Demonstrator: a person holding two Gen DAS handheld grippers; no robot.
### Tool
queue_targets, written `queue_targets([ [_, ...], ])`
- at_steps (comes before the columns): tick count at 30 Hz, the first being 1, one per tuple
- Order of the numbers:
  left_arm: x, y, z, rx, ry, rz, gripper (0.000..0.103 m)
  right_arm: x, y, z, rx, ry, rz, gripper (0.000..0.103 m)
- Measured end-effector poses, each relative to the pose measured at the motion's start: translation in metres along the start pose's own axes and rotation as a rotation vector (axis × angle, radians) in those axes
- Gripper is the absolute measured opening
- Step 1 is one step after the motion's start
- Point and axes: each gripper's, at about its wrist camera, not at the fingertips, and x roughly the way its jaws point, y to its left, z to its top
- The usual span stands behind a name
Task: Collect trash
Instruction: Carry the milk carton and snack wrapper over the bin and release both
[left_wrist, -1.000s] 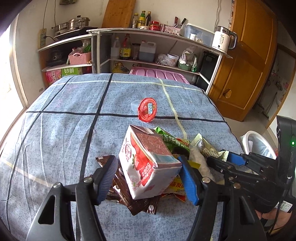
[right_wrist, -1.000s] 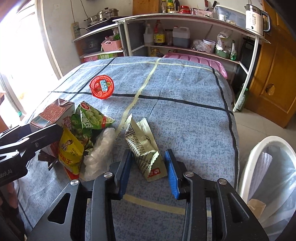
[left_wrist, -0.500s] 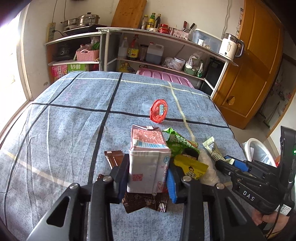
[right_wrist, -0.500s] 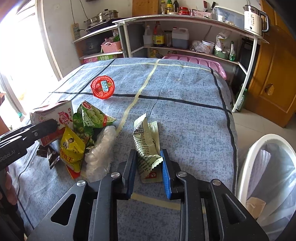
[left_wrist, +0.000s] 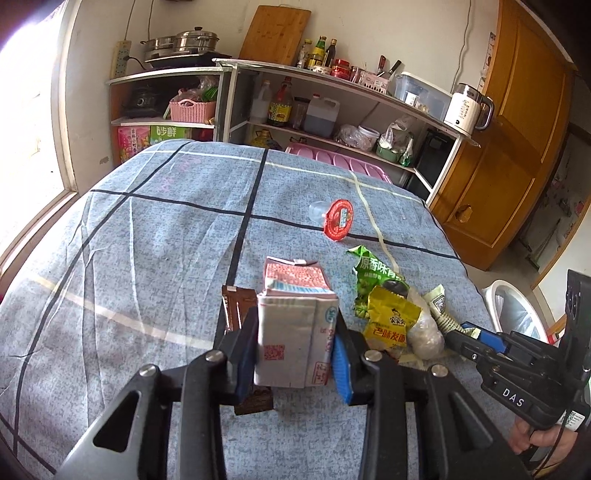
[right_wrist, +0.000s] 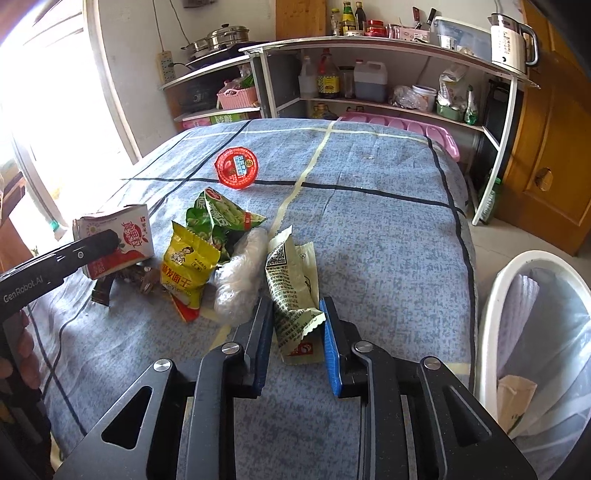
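My left gripper (left_wrist: 295, 347) is shut on a white and red drink carton (left_wrist: 295, 325), held upright just above the blue tablecloth; the carton also shows in the right wrist view (right_wrist: 118, 240). My right gripper (right_wrist: 295, 332) is shut on a pale green snack wrapper (right_wrist: 291, 291), lifting its near end. Between them lie a yellow packet (right_wrist: 188, 269), a green packet (right_wrist: 221, 221), a crumpled clear plastic bag (right_wrist: 240, 273) and brown wrappers (left_wrist: 236, 306). A red-lidded jelly cup (right_wrist: 237, 167) lies farther back.
A white bin with a clear liner (right_wrist: 535, 332) stands on the floor off the table's right edge. Shelves with bottles and pots (right_wrist: 369, 81) and a pink stool (right_wrist: 399, 125) stand behind the table. A wooden door (left_wrist: 517, 129) is at the right.
My left gripper closed on the carton and stood it upright, lifting it slightly. My right gripper closed on the green wrapper and raised its near end.
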Motion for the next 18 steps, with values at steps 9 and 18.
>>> queue_targets([
  [9, -0.018, -0.01, -0.005, 0.023, -0.031, -0.018, 0.037, -0.026, -0.003, -0.006, 0.037, -0.052, 0.0, 0.026],
  [18, -0.035, -0.035, -0.006, 0.076, -0.067, -0.073, 0.036, -0.051, -0.011, -0.013, 0.066, -0.104, -0.011, 0.026],
])
